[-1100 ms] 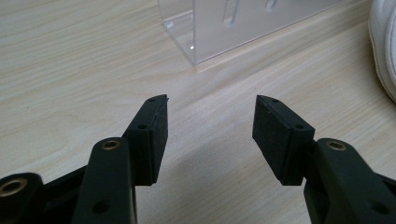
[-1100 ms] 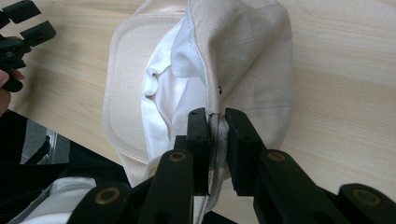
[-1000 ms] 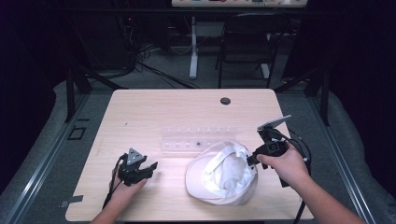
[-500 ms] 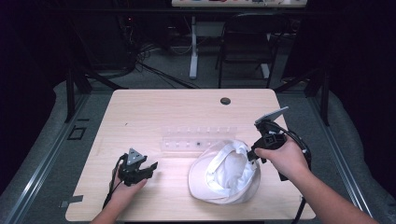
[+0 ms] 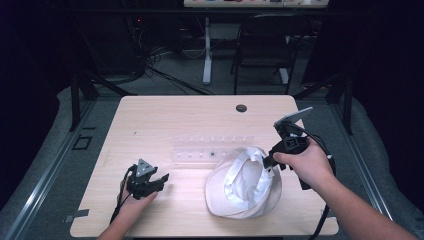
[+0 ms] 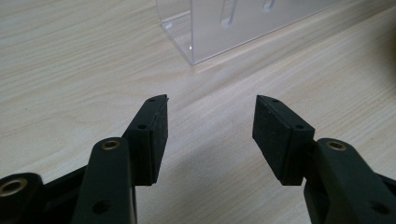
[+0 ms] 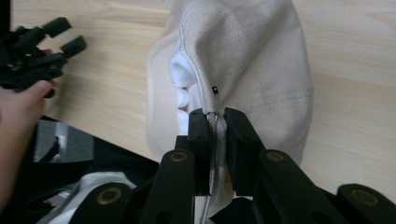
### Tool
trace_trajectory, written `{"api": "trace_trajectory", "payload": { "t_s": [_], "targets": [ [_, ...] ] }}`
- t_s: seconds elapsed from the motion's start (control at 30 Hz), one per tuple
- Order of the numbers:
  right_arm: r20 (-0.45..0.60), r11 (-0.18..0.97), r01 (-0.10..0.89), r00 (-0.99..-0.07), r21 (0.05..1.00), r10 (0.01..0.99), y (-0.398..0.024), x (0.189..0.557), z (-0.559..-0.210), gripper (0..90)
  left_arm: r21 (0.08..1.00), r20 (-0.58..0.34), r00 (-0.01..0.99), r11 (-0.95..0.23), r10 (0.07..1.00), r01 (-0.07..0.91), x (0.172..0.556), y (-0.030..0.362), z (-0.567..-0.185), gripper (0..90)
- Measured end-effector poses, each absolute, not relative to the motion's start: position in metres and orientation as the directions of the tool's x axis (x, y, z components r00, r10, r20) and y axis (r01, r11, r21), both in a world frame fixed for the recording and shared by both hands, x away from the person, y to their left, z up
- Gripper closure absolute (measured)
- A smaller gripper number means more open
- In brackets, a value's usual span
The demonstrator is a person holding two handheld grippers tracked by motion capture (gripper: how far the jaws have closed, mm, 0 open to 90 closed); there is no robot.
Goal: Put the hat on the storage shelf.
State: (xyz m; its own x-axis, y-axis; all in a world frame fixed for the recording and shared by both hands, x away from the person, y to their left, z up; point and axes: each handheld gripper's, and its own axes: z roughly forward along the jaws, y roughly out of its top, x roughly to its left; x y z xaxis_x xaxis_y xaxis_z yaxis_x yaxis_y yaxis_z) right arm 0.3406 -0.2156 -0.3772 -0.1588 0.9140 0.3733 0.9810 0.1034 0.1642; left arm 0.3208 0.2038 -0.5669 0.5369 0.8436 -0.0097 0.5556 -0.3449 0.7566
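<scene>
A white cloth cap [image 5: 245,185] lies on the wooden table [image 5: 175,115], right of the middle. My right gripper [image 5: 265,161] is shut on the cap's right edge and holds that edge lifted off the table. In the right gripper view the jaws [image 7: 215,116] pinch a fold of the cap [image 7: 252,56] just below a small dark eyelet. My left gripper [image 5: 161,181] rests low at the front left, apart from the cap. Its jaws stand open in the left gripper view [image 6: 210,126] with only bare wood between them.
A clear acrylic rack [image 5: 210,150] lies across the table's middle, just behind the cap; its corner [image 6: 233,23] sits ahead of the left jaws. A dark grommet hole [image 5: 241,108] marks the far edge. A chair [image 5: 260,50] and cables stand beyond the table.
My right gripper has risen and drawn the cap's edge up and a little to the right. The left gripper has kept still.
</scene>
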Motion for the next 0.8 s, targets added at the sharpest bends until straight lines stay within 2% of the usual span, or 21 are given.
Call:
{"api": "trace_trajectory", "payload": {
  "t_s": [0.1, 0.43, 0.8],
  "targets": [
    [0.430, 0.059, 0.986, -0.122, 0.158, 0.894, -0.215, 0.340, -0.372, 81.6, 0.755, -0.009, 0.537, -0.346, 0.843, 0.556, 0.321, 0.204, -0.567, 45.9],
    [0.474, 0.066, 0.986, -0.131, 0.151, 0.871, -0.217, 0.340, -0.366, 81.7, 0.755, -0.009, 0.537, -0.346, 0.844, 0.556, 0.321, 0.204, -0.567, 45.9],
    [0.582, 0.034, 0.987, -0.119, 0.156, 0.805, -0.222, 0.339, -0.361, 81.7, 0.760, -0.009, 0.534, -0.341, 0.846, 0.553, 0.321, 0.203, -0.567, 45.8]
  ]
}}
